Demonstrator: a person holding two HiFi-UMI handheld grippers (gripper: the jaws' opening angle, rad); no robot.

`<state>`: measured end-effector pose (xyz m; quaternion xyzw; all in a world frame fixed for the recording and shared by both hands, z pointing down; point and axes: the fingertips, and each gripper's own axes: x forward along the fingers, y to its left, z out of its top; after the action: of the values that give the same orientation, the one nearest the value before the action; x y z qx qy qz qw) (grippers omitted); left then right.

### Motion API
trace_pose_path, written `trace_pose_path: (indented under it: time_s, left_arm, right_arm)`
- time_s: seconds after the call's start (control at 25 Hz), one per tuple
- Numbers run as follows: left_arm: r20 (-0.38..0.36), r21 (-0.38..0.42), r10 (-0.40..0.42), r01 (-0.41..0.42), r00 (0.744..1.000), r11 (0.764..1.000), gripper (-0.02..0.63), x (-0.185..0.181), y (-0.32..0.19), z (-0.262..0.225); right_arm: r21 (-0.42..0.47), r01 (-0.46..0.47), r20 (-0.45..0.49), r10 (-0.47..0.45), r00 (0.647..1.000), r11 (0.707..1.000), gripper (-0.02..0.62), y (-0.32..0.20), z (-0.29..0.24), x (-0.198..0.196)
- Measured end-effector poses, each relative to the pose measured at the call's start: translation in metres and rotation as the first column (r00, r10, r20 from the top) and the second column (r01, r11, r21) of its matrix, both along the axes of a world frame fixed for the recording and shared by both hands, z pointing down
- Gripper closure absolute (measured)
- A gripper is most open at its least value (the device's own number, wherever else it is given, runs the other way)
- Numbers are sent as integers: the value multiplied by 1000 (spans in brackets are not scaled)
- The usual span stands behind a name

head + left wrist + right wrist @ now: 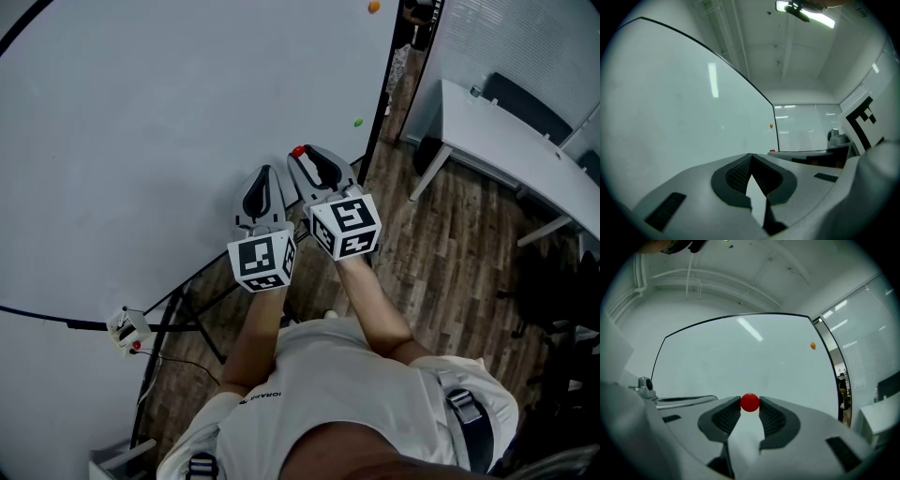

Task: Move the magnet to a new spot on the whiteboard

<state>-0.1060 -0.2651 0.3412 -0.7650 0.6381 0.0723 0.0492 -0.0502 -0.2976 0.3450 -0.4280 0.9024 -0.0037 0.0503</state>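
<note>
**A:** Nearest the lens?

**B:** The grey plastic left gripper [751, 158], jaws pressed together, empty. Beside it, the matching right gripper [311, 161] pinches 1 small round red magnet [750, 402] at its jaw tips.

**A:** And beyond?

**B:** The large white whiteboard [141, 141], near its lower right corner. 1 small orange magnet [813, 346] sits higher up.

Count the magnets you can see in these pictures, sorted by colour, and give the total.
red magnet: 1
orange magnet: 1
green magnet: 1
Total: 3
</note>
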Motion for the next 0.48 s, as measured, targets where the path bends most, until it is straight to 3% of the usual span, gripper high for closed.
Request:
trace_pose_path:
  time_s: [0.48]
  left_arm:
    - [-4,2,-5,5,1000,1000,603,-2,-2,0]
  right_arm:
    - [5,1,-3,-1,1000,1000,465,-7,-1,-1]
